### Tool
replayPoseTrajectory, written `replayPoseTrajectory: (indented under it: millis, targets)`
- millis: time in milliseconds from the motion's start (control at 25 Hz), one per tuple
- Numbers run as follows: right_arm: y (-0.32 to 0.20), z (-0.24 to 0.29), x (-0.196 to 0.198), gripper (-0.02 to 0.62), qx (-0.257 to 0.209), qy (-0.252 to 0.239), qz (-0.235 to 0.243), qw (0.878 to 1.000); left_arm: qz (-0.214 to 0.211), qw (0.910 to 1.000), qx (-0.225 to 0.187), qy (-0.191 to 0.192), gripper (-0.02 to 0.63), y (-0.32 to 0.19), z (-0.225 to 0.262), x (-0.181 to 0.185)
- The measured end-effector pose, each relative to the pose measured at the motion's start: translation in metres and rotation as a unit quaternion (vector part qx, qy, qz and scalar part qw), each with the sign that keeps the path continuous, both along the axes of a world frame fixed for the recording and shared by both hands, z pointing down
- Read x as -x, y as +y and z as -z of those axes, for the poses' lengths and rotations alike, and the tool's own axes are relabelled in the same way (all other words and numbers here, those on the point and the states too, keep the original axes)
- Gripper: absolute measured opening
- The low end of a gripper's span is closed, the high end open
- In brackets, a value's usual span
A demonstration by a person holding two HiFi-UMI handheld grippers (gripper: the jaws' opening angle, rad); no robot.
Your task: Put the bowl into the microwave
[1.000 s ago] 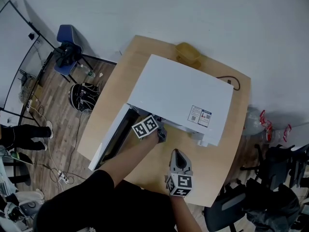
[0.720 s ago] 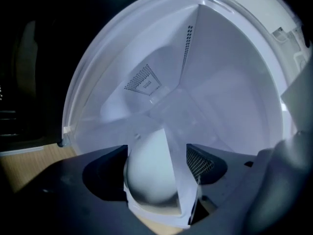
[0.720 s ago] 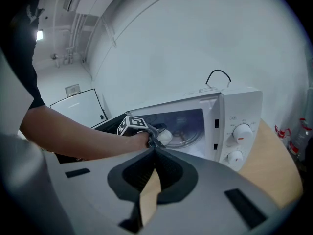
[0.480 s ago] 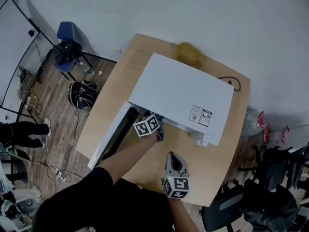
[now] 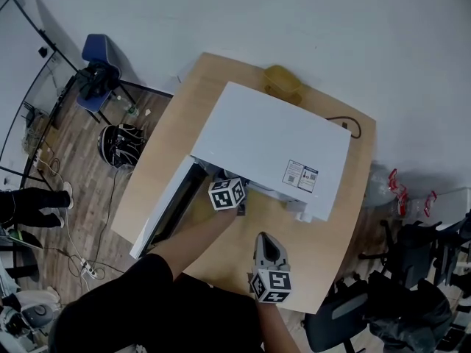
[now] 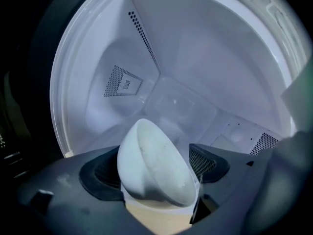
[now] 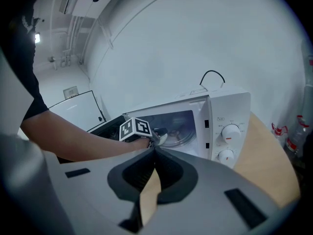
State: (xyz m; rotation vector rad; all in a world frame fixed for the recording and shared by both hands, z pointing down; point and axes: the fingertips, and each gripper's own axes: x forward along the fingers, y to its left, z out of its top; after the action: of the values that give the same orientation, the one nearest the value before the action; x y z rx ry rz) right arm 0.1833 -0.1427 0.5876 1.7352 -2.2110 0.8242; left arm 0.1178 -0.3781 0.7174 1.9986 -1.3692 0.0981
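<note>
One tilted bowl (image 6: pixel 155 166) is sitting between our left gripper's (image 5: pixel 241 206) jaws, which have just been opening inside the microwave (image 5: pixel 272 138); our right gripper (image 5: pixel 266 240) is idling by the table's (image 5: pixel 165 164) front edge, jaws together.

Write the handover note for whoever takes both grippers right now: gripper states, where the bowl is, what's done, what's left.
Left gripper: inside the microwave, jaws wide and just been opening. The bowl sits tilted between them, not clamped.
Right gripper: shut, empty, held over the table in front of the microwave.
Done: door open, bowl inside the cavity.
Left: see that the bowl settles flat, draw the left gripper out, probably shut the door.
</note>
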Motion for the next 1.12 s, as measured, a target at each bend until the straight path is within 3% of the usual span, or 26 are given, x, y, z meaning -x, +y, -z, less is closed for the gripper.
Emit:
replayPoseTrajectory:
  millis: [120,320,800,1120]
  targets:
    - [0.002,0.003,0.001,0.060,-0.002,0.013,0.006,1.000,-0.002,0.9997,-0.012,-0.021,0.377,-0.004,-0.001,-0.001]
    - [0.007,0.005,0.006,0.060,0.002,0.010,0.017,1.000,-0.045,0.9972,-0.026,-0.054,0.379,-0.006,-0.002,-0.009]
    - [0.016,0.003,0.028,0.060,0.007,-0.002,0.052,0.999,-0.062,0.9962,-0.039,-0.047,0.379,-0.007,-0.001,0.011]
    - [0.025,-0.002,0.036,0.060,0.017,-0.009,0.052,0.998,-0.063,0.9974,-0.032,-0.011,0.379,-0.006,0.000,-0.009]
